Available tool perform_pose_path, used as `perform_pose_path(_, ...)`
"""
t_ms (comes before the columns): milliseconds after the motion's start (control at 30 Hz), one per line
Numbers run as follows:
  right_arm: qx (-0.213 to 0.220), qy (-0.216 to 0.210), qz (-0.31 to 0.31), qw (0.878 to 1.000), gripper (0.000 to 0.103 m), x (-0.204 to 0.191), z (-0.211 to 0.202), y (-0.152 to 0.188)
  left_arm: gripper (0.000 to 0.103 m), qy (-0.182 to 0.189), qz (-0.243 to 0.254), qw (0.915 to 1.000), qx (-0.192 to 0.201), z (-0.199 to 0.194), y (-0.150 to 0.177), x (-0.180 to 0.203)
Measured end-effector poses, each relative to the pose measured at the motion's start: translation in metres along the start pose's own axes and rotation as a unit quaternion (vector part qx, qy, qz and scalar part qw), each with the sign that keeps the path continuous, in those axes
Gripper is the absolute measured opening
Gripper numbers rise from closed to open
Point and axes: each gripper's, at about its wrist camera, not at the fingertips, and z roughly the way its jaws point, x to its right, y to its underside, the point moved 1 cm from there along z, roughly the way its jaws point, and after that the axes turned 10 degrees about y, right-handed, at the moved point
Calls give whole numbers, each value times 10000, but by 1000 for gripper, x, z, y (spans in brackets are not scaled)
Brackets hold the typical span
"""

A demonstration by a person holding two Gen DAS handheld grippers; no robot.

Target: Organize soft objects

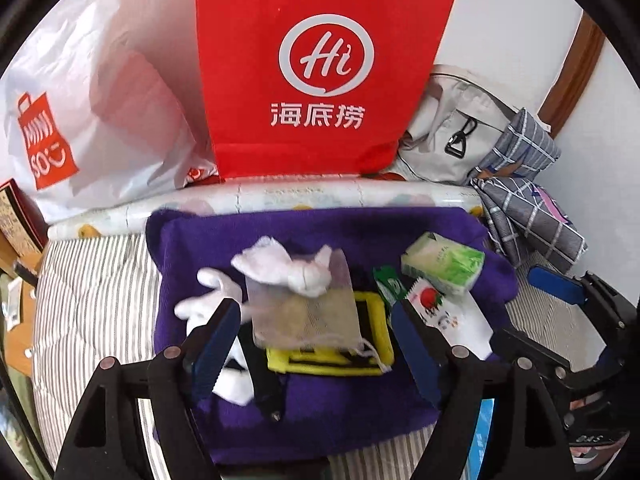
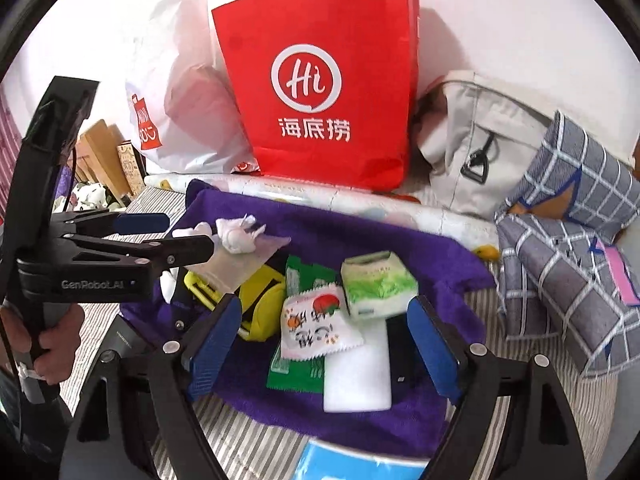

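Observation:
A purple towel [image 1: 312, 408] [image 2: 360, 240] lies on the striped bed. On it are a white glove [image 1: 280, 268] [image 2: 236, 236], a translucent drawstring pouch [image 1: 308, 312], a yellow pouch [image 1: 372, 320] [image 2: 260, 300], a green tissue pack [image 1: 442, 264] [image 2: 378, 284], a snack sachet [image 2: 316, 324], a green packet [image 2: 298, 376] and a white block [image 2: 356, 376]. My left gripper [image 1: 316, 340] is open, its fingers either side of the drawstring pouch. My right gripper [image 2: 324, 340] is open above the sachet and the white block. The left gripper also shows in the right wrist view [image 2: 160, 236].
A red Haidilao bag [image 1: 316, 68] [image 2: 328, 84] and a white Miniso bag [image 1: 92, 112] [image 2: 180, 92] stand against the wall behind the towel. A grey backpack [image 2: 476, 140] and plaid bedding [image 2: 568, 248] lie to the right. A rolled mat [image 1: 320, 196] lies behind the towel.

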Motion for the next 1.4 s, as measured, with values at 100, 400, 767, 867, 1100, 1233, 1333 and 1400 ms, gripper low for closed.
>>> perform_pose_path(100, -93, 136, -25, 9999, 84, -1, 0, 9, 77, 69, -5, 10000, 31, -7, 8, 3)
perform_pose_path(400, -342, 203, 122, 9991, 84, -1, -2, 36, 77, 51, -98, 9999, 127, -24, 25, 7)
perform_pose_path(767, -443, 562, 478, 9963, 95, 8, -5, 53, 80, -25, -214, 9996, 162, -39, 51, 4)
perform_pose_path(867, -334, 825, 465, 9949, 95, 7, -14, 57, 80, -19, -204, 9997, 165, -43, 58, 7)
perform_pose_path(1100, -208, 910, 461, 9946, 95, 5, -42, 67, 80, 16, -220, 9994, 254, -59, 74, 15)
perform_pose_path(1233, -140, 843, 531, 9949, 95, 3, -60, 74, 80, -55, -202, 9993, 316, -72, 87, 20)
perform_pose_path(1333, -65, 807, 566, 9951, 95, 1, -76, 80, 80, -54, -228, 9990, 385, -83, 96, 23)
perform_pose_path(1400, -34, 807, 557, 9952, 95, -1, -88, 85, 80, -89, -231, 9987, 442, -92, 103, 27)
